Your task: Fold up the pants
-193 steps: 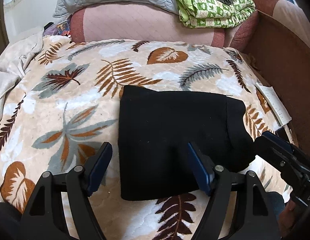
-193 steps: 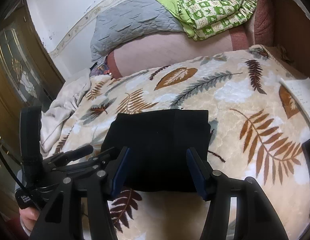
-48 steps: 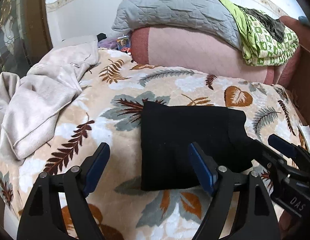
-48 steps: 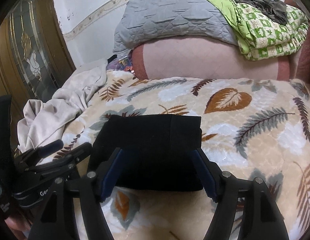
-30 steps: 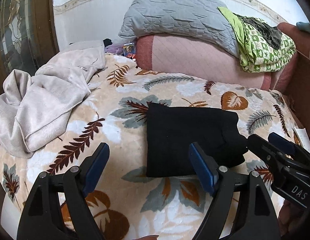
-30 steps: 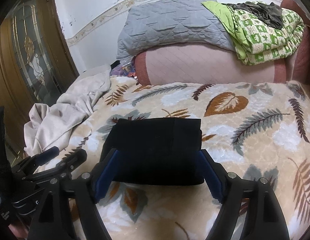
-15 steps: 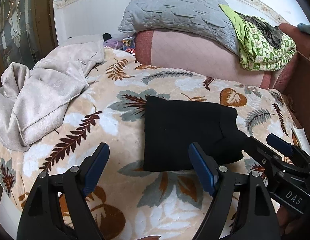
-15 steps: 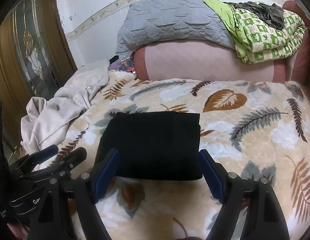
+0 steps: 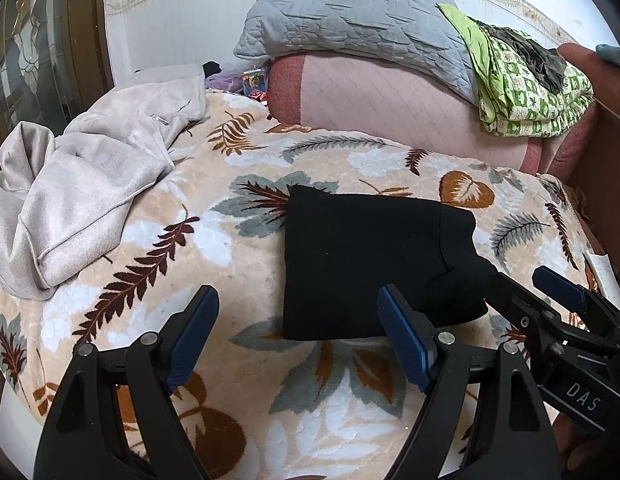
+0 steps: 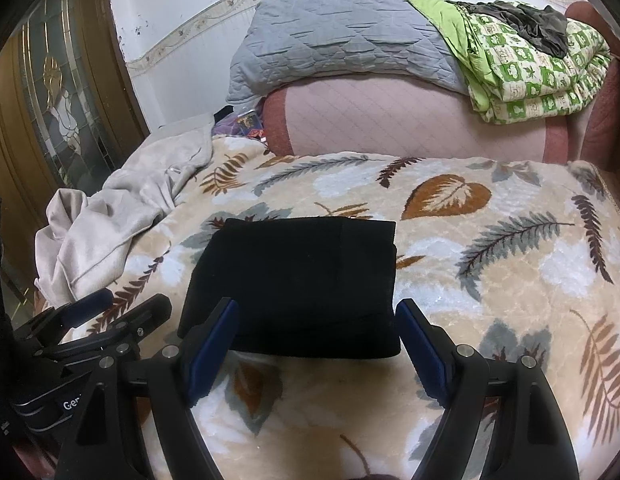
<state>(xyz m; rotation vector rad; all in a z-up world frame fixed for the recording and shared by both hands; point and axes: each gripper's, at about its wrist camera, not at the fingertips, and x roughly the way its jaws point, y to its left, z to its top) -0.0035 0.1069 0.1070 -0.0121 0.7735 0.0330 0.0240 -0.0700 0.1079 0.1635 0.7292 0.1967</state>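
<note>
Both the left gripper [image 9: 298,332] and right gripper [image 10: 318,344] hover tilted down over the folded black pants [image 10: 298,284], jaws spread, empty; neither touches them. The right gripper's body reads "DAS".

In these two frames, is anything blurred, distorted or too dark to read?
Left wrist view: sharp, fisheye bends the wall, corners vignetted; the pants are so black that folds barely show. Right wrist view: same bending, pants nearly featureless, door dim.

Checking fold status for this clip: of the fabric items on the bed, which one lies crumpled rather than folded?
The pale beige garment, bunched in loose wrinkles at the blanket's left edge. The black pants lie as a flat, folded rectangle mid-blanket.
</note>
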